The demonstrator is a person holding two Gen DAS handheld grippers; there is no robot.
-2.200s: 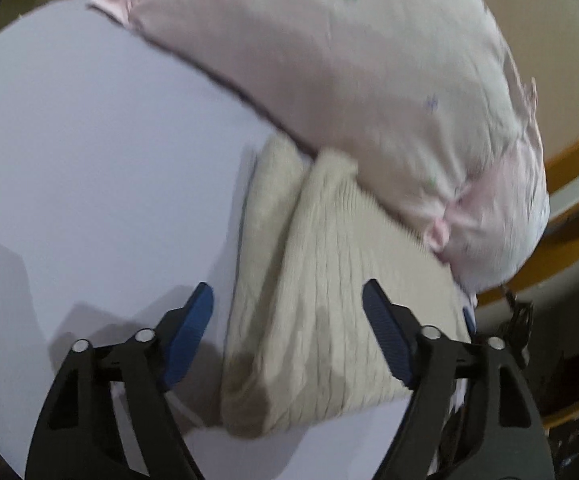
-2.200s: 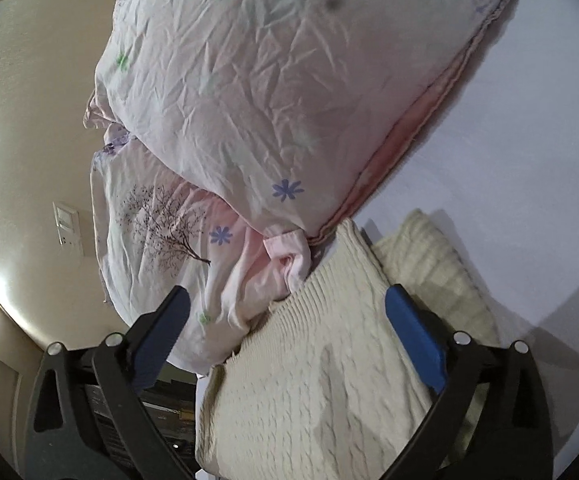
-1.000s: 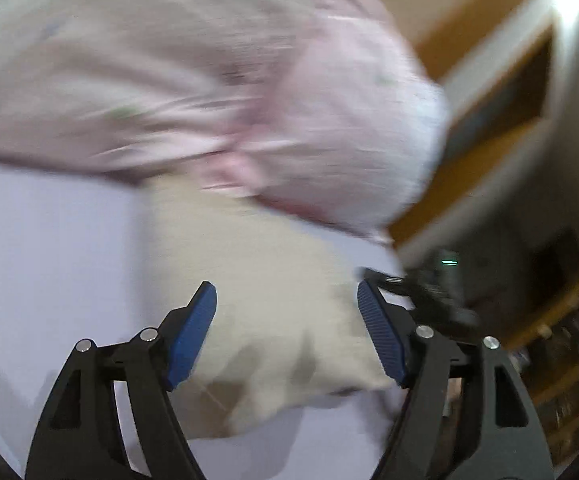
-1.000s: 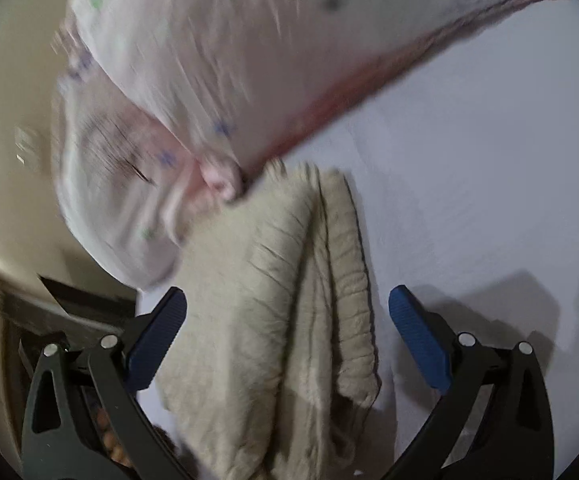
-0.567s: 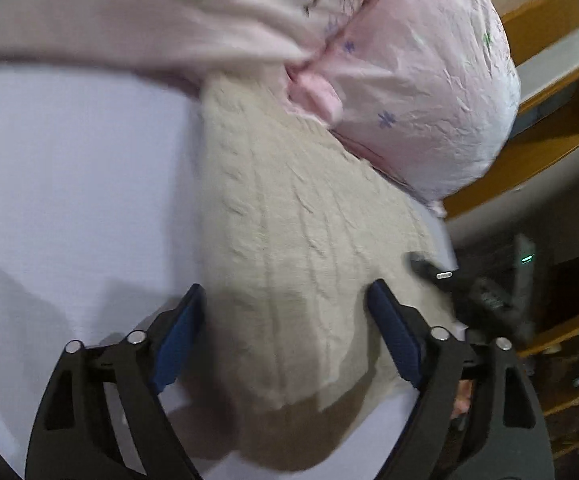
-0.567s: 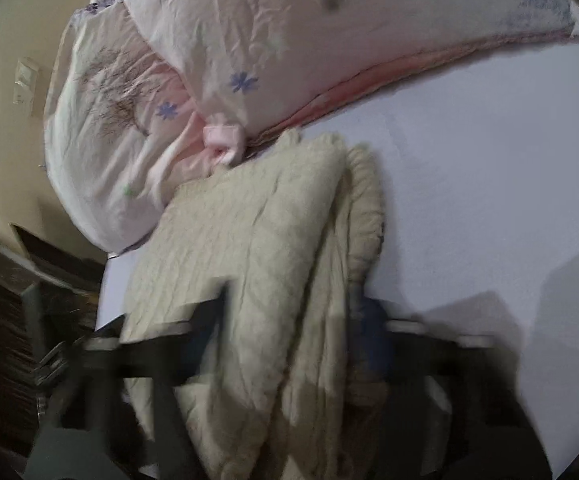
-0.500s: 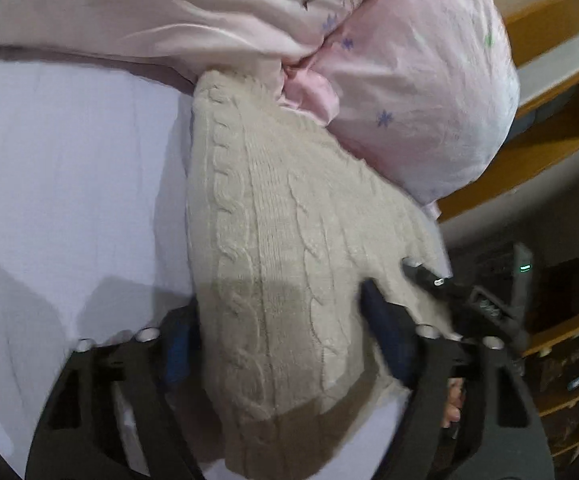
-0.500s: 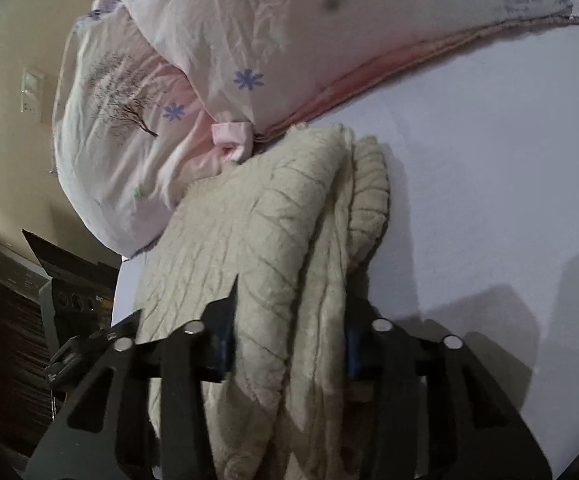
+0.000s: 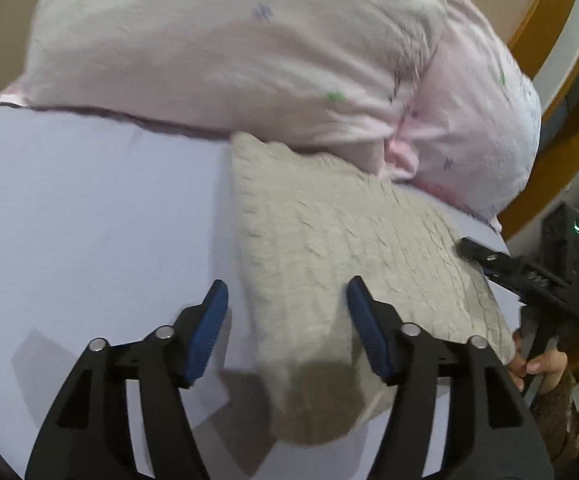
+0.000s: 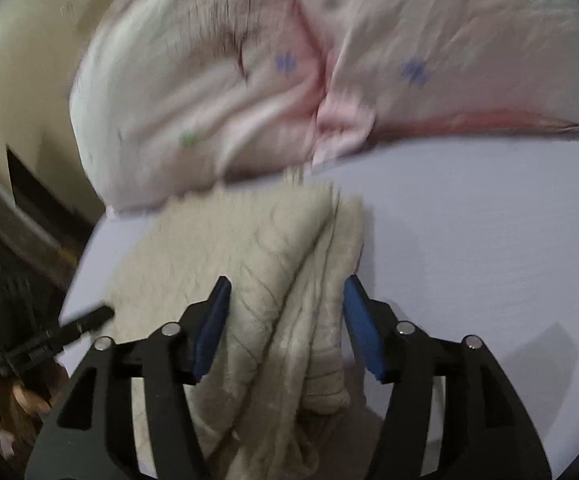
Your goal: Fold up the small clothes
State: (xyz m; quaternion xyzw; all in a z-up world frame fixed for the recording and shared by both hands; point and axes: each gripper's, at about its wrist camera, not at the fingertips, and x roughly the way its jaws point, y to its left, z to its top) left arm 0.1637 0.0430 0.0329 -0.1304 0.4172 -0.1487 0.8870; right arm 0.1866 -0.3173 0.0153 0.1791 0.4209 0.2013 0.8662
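A folded cream cable-knit sweater (image 9: 345, 248) lies on the pale lilac bed sheet (image 9: 89, 208), its far edge against the pink pillows. My left gripper (image 9: 287, 320) is open, its jaws on either side of the sweater's near left corner. In the right wrist view the sweater (image 10: 249, 248) shows its stacked folded edges, and my right gripper (image 10: 285, 316) is open with the layered edge between its blue pads (image 10: 359, 324). The right gripper's tip also shows in the left wrist view (image 9: 477, 252) on the sweater's right edge.
Two pink floral pillows (image 9: 249, 48) lie along the head of the bed; they also show in the right wrist view (image 10: 289, 64). A wooden headboard and shelf (image 9: 545, 52) stand to the right. The bed edge drops off beside the sweater (image 10: 77, 280).
Both grippers were closed on the sweater's edges half a second ago; now both are open and drawn back slightly. The sweater lies flatter on the sheet.
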